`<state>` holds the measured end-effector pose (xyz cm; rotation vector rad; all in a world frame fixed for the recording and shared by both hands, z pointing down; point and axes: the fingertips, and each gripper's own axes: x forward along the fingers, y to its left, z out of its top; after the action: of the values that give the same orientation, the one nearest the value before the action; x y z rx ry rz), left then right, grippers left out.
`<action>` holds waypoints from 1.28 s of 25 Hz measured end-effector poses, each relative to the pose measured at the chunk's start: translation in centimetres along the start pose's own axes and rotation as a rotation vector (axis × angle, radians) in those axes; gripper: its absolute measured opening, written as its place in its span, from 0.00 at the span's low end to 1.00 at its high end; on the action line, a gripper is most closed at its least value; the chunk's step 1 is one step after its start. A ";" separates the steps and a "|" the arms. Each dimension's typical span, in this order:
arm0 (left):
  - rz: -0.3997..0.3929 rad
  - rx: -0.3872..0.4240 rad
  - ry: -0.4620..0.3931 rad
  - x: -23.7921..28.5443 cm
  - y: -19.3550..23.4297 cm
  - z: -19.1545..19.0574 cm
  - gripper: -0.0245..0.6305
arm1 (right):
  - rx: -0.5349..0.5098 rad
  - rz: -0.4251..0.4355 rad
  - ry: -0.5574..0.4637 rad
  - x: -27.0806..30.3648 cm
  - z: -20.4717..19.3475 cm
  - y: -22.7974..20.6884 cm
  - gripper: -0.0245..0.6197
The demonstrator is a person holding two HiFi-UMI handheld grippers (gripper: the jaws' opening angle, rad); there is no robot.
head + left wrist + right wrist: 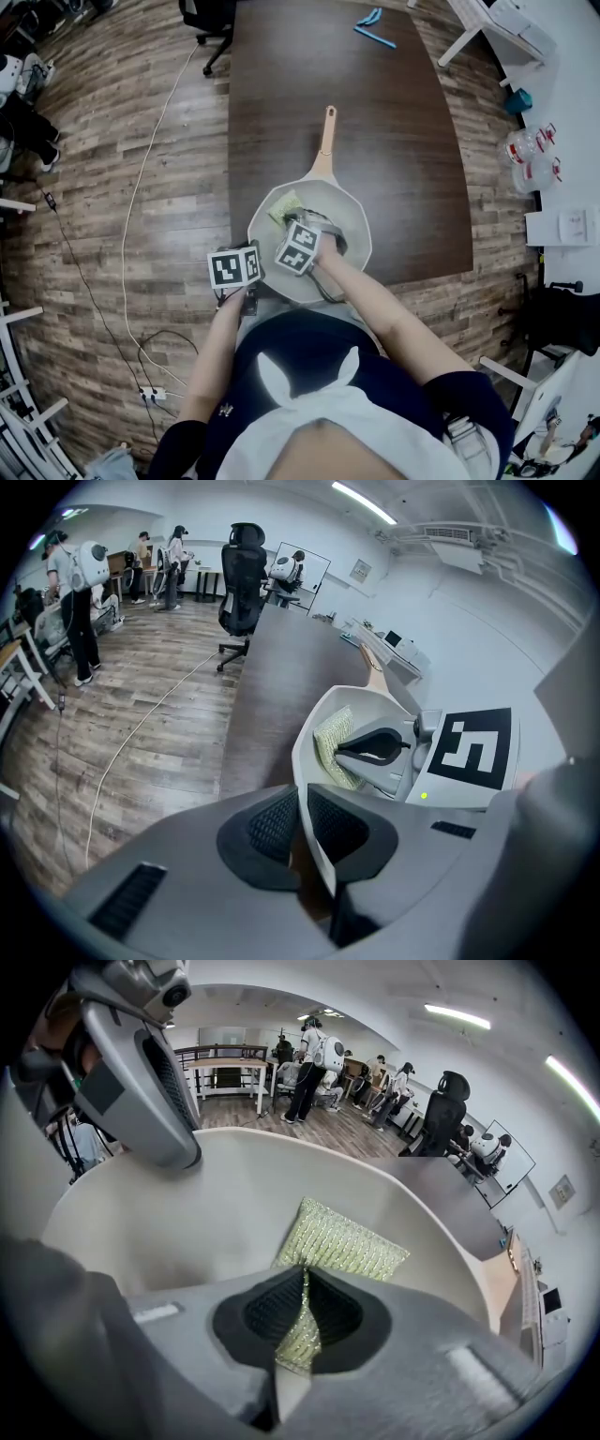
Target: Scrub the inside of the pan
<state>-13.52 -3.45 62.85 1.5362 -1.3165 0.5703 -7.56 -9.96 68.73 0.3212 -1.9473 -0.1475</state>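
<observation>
A cream pan with a wooden handle sits near the front edge of the dark table. My left gripper is shut on the pan's near left rim; in the left gripper view the thin rim runs between its jaws. My right gripper reaches down inside the pan, shut on a yellow-green scrub pad. The pad lies against the pan's inner wall on the left side. From the left gripper view the pad and the right gripper show inside the bowl.
The dark brown table stretches away beyond the pan, with a blue item at its far end. An office chair stands at the far left corner. A cable trails over the wood floor. A white bench with bottles is at the right.
</observation>
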 end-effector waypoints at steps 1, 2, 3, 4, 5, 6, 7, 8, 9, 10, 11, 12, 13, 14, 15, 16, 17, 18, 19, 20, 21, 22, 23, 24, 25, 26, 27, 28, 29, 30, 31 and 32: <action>0.000 0.001 -0.001 0.0 0.0 0.0 0.08 | 0.007 -0.005 0.002 -0.1 0.0 -0.2 0.06; -0.001 0.002 -0.002 0.0 0.1 0.0 0.08 | 0.015 -0.011 0.004 -0.3 0.1 -0.5 0.07; -0.001 0.003 -0.002 0.0 0.1 0.0 0.08 | 0.024 -0.014 0.008 -0.4 0.0 -0.7 0.07; -0.001 0.003 -0.002 0.0 0.0 0.0 0.08 | 0.033 -0.017 0.014 -0.4 -0.1 -0.9 0.07; -0.002 0.003 -0.003 0.0 0.0 0.0 0.08 | 0.044 -0.017 0.021 -0.4 -0.2 -1.1 0.06; -0.003 0.003 -0.003 0.0 0.0 0.0 0.08 | 0.057 -0.017 0.028 -0.5 -0.4 -1.3 0.06; -0.003 0.002 -0.004 0.0 0.0 0.0 0.08 | 0.071 -0.016 0.035 -0.5 -0.5 -1.5 0.07; -0.004 0.002 -0.004 0.0 0.0 0.0 0.08 | 0.083 -0.016 0.041 -0.5 -0.7 -1.6 0.07; -0.005 0.003 -0.005 0.0 0.0 0.0 0.08 | 0.093 -0.017 0.046 -0.5 -0.8 -1.8 0.07; -0.005 0.003 -0.006 0.0 0.0 0.0 0.09 | 0.102 -0.018 0.050 -0.5 -1.0 -2.0 0.06; -0.006 0.004 -0.006 0.0 0.0 0.0 0.09 | 0.110 -0.020 0.054 -0.5 -1.1 -2.1 0.06; -0.006 0.004 -0.007 0.0 0.0 0.0 0.08 | 0.117 -0.022 0.057 -0.5 -1.2 -2.2 0.06; -0.007 0.004 -0.007 0.0 0.0 -0.1 0.08 | 0.125 -0.024 0.061 -0.5 -1.3 -2.4 0.06; -0.007 0.004 -0.007 0.0 0.1 -0.1 0.09 | 0.133 -0.026 0.065 -0.6 -1.5 -2.4 0.06; -0.008 0.004 -0.007 -0.1 0.1 -0.2 0.08 | 0.141 -0.027 0.070 -0.6 -1.6 -2.5 0.07; -0.007 0.004 -0.008 -0.1 0.1 -0.2 0.09 | 0.148 -0.029 0.074 -0.6 -1.7 -2.6 0.06; -0.007 0.005 -0.008 -0.1 0.2 -0.2 0.09 | 0.155 -0.030 0.079 -0.6 -1.8 -2.7 0.06; -0.006 0.007 -0.010 -0.1 0.2 -0.3 0.08 | 0.162 -0.032 0.084 -0.6 -2.0 -2.8 0.07; -0.005 0.009 -0.011 -0.1 0.2 -0.3 0.09 | 0.169 -0.035 0.090 -0.6 -2.1 -2.9 0.06; -0.004 0.011 -0.012 -0.1 0.2 -0.2 0.09 | 0.177 -0.037 0.095 -0.7 -2.3 -3.0 0.07; -0.004 0.011 -0.013 -0.1 0.2 -0.2 0.09 | 0.186 -0.040 0.100 -0.7 -2.4 -3.2 0.06; -0.005 0.011 -0.013 -0.1 0.1 -0.2 0.09 | 0.196 -0.042 0.106 -0.8 -2.6 -3.4 0.06; -0.006 0.011 -0.014 -0.1 0.1 -0.2 0.09 | 0.206 -0.043 0.113 -0.9 -2.8 -3.5 0.06; -0.007 0.011 -0.015 -0.1 0.1 -0.1 0.09 | 0.216 -0.043 0.120 -0.9 -3.0 -3.7 0.06; -0.007 0.010 -0.015 -0.1 0.1 -0.1 0.09 | 0.225 -0.044 0.128 -0.9 -3.3 -3.8 0.06; -0.007 0.010 -0.016 -0.1 0.0 -0.1 0.09 | 0.234 -0.046 0.138 -1.0 -3.5 -4.0 0.06; -0.007 0.010 -0.016 -0.1 0.0 -0.1 0.09 | 0.241 -0.049 0.148 -1.0 -3.8 -4.1 0.06; -0.007 0.010 -0.016 -0.1 0.1 -0.1 0.09 | 0.248 -0.052 0.158 -1.1 -4.0 -4.2 0.06; -0.008 0.010 -0.017 -0.1 0.1 -0.1 0.09 | 0.253 -0.055 0.168 -1.1 -4.2 -4.3 0.06; -0.008 0.009 -0.017 -0.2 0.1 -0.2 0.09 | 0.258 -0.058 0.176 -1.2 -4.4 -4.4 0.06; -0.009 0.009 -0.018 -0.2 0.1 -0.2 0.09 | 0.262 -0.061 0.184 -1.2 -4.5 -4.4 0.06; -0.010 0.008 -0.019 -0.2 0.1 -0.2 0.09 | 0.266 -0.064 0.191 -1.2 -4.6 -4.4 0.06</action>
<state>-13.66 -3.16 62.84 1.5573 -1.3214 0.5569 -2.21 -13.63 68.30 0.5538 -1.7683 0.0995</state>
